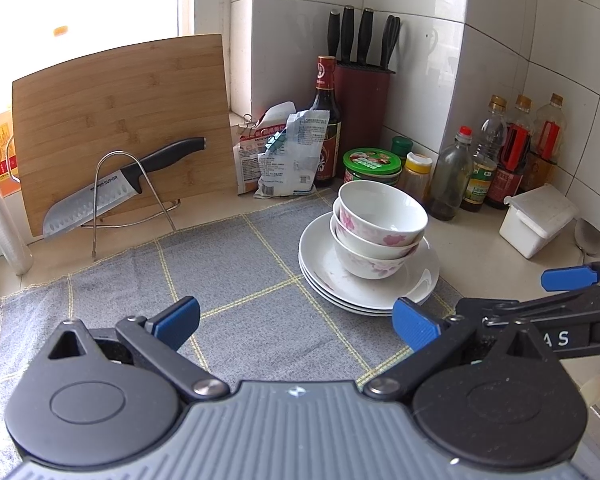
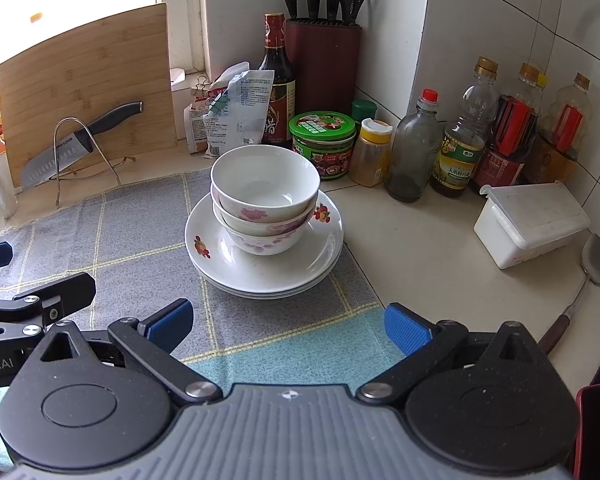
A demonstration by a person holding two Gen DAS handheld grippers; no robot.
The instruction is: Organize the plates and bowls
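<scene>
— Three bowls, nested?
— Yes, on stacked plates at the grey cloth's far right edge.
— Grippers?
— Left gripper spread wide, empty, near the cloth's middle; right gripper likewise spread, empty, just short of the plates.

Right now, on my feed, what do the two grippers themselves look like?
Both match: the left gripper and right gripper have a ribbed grey body, two round black speckled housings with silver pivot bolts, black link arms and blue pads at the fingertips. White lettering, only partly readable, marks each one's side where it shows in the other's view. No cables or sleeves show.
</scene>
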